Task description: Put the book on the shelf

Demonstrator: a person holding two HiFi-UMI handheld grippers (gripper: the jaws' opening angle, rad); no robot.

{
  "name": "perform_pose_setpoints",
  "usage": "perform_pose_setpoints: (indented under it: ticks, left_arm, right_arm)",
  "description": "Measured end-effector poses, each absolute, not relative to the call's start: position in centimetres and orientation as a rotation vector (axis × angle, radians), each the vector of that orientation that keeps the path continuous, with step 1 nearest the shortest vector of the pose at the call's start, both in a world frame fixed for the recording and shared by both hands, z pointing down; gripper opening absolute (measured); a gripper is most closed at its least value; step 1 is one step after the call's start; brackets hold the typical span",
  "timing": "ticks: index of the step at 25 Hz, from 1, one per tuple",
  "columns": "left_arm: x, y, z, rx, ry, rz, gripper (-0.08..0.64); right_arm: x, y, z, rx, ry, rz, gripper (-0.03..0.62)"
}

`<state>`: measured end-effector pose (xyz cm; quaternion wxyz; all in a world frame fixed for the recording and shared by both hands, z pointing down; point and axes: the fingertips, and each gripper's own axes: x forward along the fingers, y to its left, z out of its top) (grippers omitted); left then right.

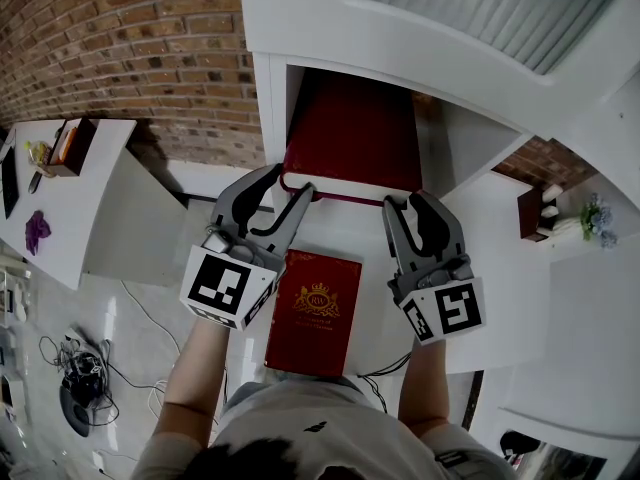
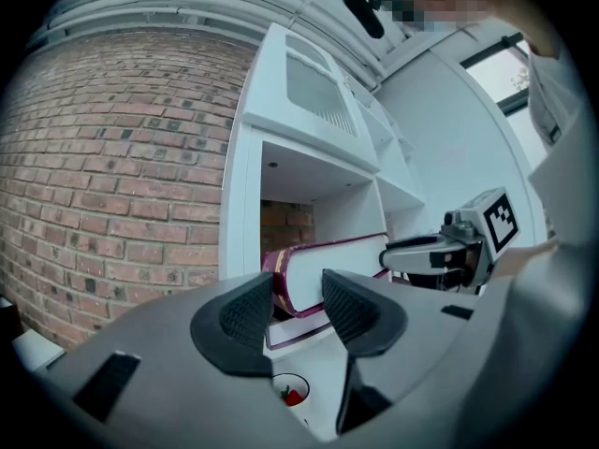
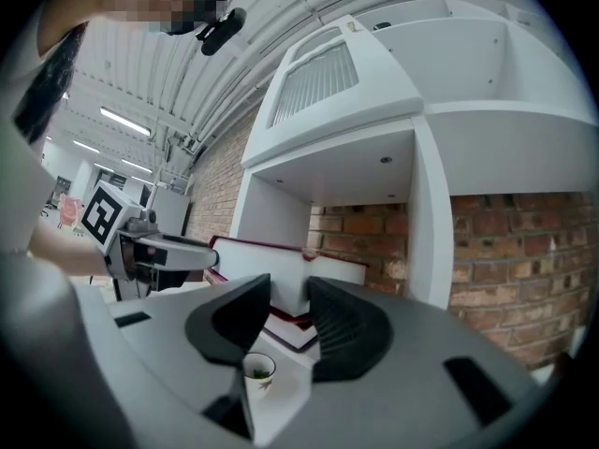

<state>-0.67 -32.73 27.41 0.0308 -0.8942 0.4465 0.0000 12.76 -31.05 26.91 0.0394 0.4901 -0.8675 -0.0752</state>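
Pinching the book's (image 1: 350,128) near corners with left gripper (image 1: 292,181) and right gripper (image 1: 408,201), push level and evenly deeper into the shelf (image 1: 268,98).

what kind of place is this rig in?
Probably a lab or studio space, not a home: bare brick wall, white cubby shelf, loose cables on the floor beside white tables.

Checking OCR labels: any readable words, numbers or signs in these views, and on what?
Red book on the table: gold crest and print, too small to read.
Marker cubes: square patterns, no letters.
Held book: no print shows.
Nothing legible.
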Motion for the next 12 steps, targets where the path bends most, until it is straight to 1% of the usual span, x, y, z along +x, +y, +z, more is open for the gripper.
perform_pose_setpoints:
  ticks: [12]
  left_arm:
    - [-0.5, -34.2, 27.8, -2.765, 1.421, 0.002, 0.173]
  right_arm:
    - [12.9, -32.5, 27.2, 1.497, -2.653, -0.232, 0.135]
